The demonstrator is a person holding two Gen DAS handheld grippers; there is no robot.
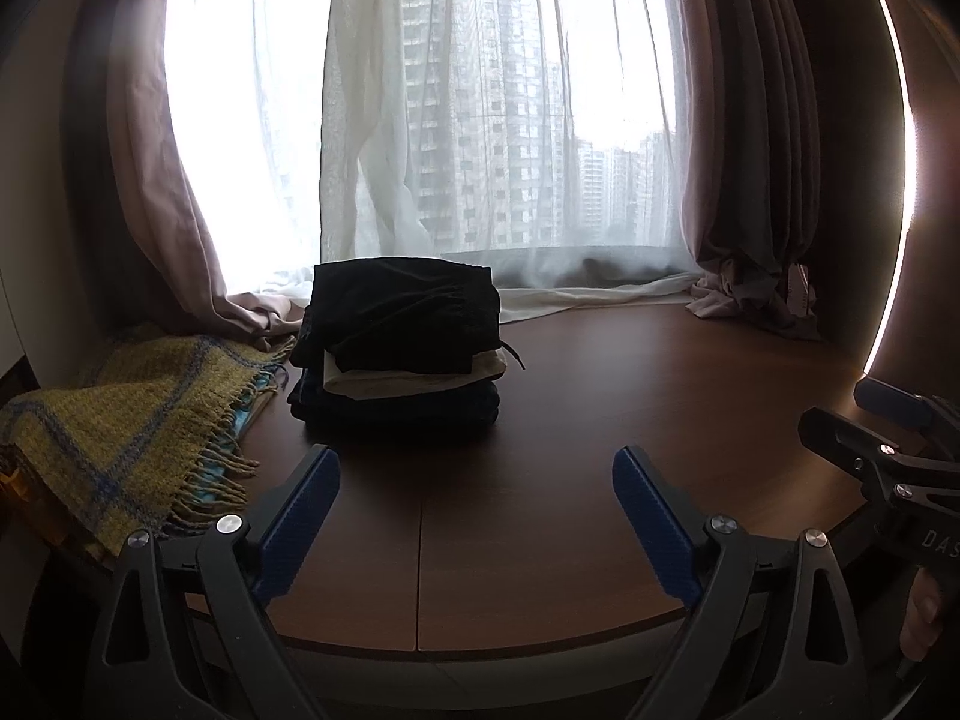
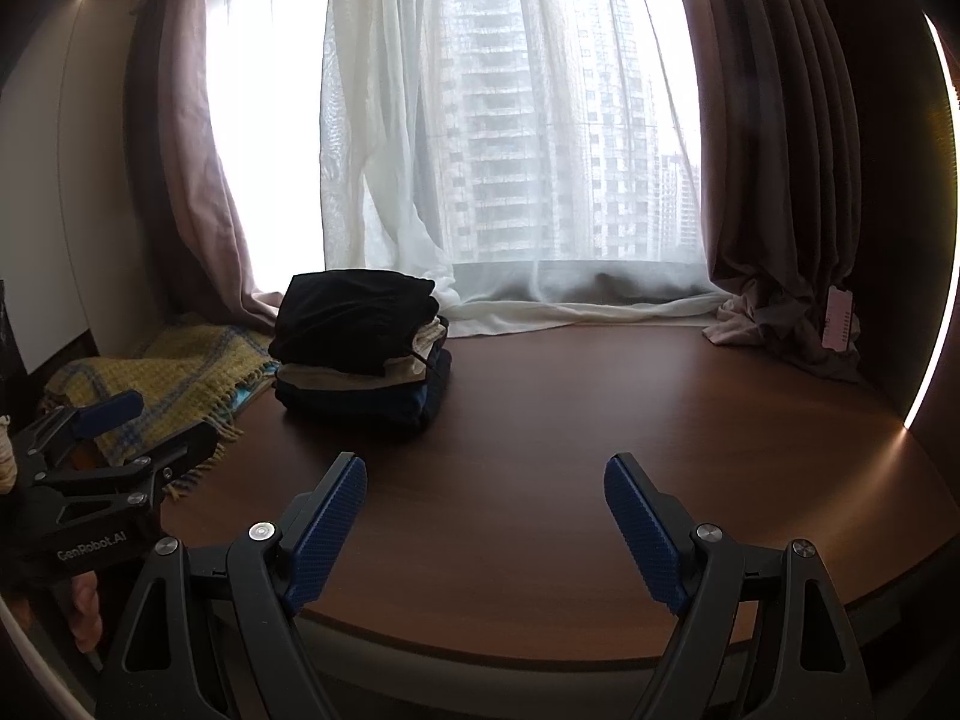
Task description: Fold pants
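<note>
Two grippers were noted: left gripper point(image 1: 474, 480) and right gripper point(image 2: 485, 489), each with jaws spread apart, holding nothing. Beyond, one stack of three folded garments, black pants point(image 1: 405, 312) uppermost, sat on the brown wooden table point(image 1: 630, 396) beside one yellow plaid blanket point(image 1: 126, 426). Sheer curtains point(image 1: 480, 120) covered the window behind

I am counting one stack point(image 1: 396, 348) of three folded garments: one black pair of pants point(image 1: 402, 312), one cream piece point(image 1: 414, 381), one dark blue piece point(image 1: 390, 408). I am also seeing one yellow plaid blanket point(image 1: 120, 432), and two grippers, left gripper point(image 1: 474, 516) and right gripper point(image 2: 486, 522).
</note>
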